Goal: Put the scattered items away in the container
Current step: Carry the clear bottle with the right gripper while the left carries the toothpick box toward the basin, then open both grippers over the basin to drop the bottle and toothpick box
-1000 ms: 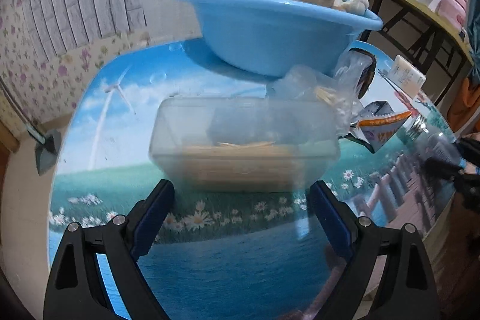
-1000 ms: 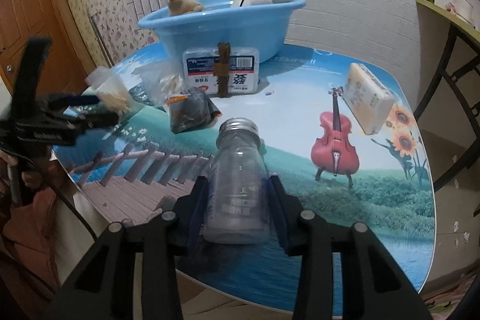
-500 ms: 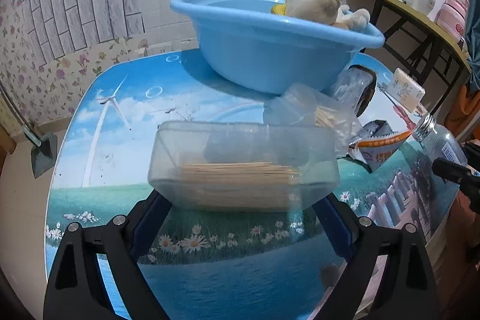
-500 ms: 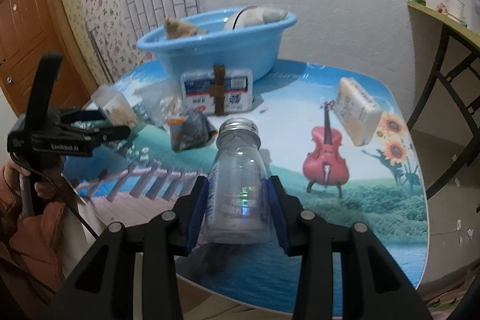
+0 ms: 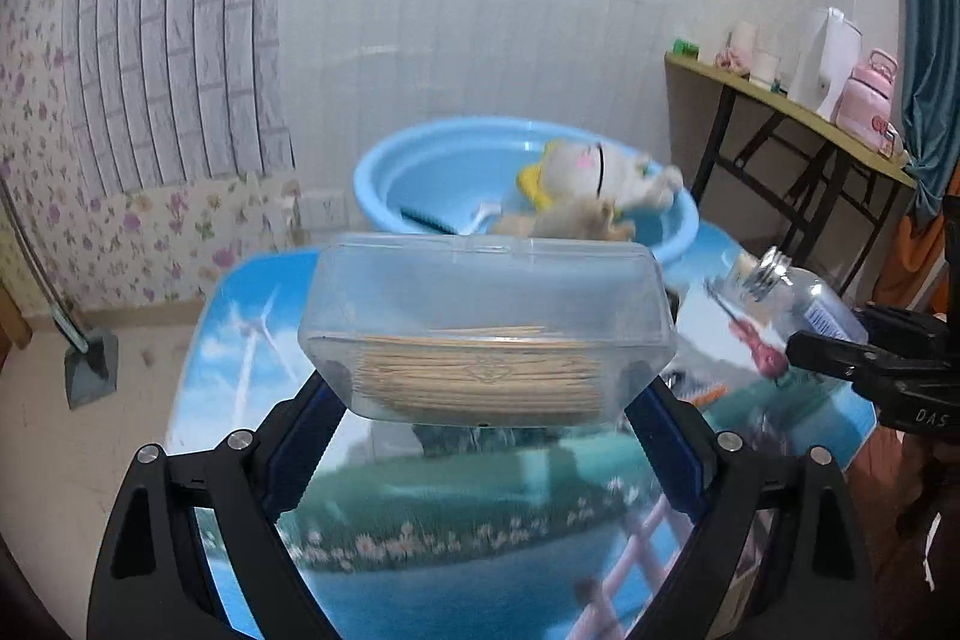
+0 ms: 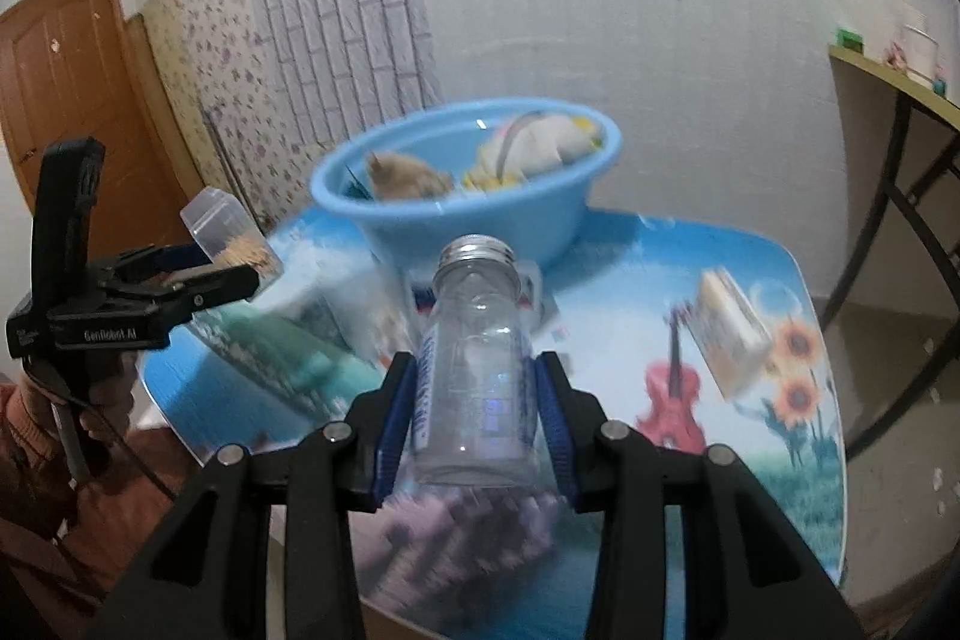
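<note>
My left gripper (image 5: 486, 394) is shut on a clear plastic box of toothpicks (image 5: 486, 328) and holds it in the air above the table, in front of the blue basin (image 5: 420, 178). My right gripper (image 6: 477, 418) is shut on a clear glass bottle (image 6: 474, 364) with a metal screw neck, also lifted above the table. The basin (image 6: 540, 208) holds plush toys (image 6: 540, 142) and small items. The bottle also shows in the left wrist view (image 5: 798, 304), and the toothpick box in the right wrist view (image 6: 231, 235).
A wrapped rectangular packet (image 6: 729, 340) lies on the picture-printed table (image 6: 630, 280) at the right. More packets lie blurred below the basin behind the bottle. A shelf table (image 5: 792, 112) with bottles stands at the far right, and a wooden door (image 6: 66, 100) at the left.
Both grippers have risen from the table with their loads: the toothpick box and the bottle are now higher and nearer the basin, whose inside has come into view.
</note>
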Motion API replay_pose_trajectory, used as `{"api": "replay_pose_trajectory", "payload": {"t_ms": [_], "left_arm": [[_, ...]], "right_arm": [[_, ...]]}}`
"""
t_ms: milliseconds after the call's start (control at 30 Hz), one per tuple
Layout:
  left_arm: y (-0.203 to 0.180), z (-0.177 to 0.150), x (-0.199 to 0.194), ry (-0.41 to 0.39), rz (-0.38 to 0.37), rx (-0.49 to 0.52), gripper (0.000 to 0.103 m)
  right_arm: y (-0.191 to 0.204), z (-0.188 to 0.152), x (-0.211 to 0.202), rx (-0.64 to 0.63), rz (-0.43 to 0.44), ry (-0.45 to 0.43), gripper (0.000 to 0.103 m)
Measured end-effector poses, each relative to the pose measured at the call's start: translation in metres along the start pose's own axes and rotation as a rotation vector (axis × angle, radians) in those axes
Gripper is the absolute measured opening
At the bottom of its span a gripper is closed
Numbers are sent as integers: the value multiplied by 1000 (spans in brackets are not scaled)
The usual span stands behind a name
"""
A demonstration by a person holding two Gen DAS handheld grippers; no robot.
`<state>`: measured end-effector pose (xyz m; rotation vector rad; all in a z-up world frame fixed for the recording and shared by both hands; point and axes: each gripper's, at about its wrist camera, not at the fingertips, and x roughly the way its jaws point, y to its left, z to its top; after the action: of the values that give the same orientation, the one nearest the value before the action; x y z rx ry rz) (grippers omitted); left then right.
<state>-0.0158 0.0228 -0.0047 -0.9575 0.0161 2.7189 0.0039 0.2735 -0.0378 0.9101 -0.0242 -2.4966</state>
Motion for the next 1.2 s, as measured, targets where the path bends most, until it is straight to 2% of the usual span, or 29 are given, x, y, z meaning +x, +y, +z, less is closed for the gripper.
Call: {"api": "replay_pose_trajectory", "payload": {"t_ms": [300,933,1133,1200], "left_arm": [[-5,31,5,-50,-22,18,91],[-9,72,66,-14,-48,104,92],[-6,74,77,0,-74,79,92],[-5,75,78,14,-61,77,93]], "right_arm": [[6,40,10,-42,28,-77,39],[-8,85,72,-53,79,-78,40],[-11,93,91,-48,76,-51,40],[-13,94,96,-41,77,-37,41]]}}
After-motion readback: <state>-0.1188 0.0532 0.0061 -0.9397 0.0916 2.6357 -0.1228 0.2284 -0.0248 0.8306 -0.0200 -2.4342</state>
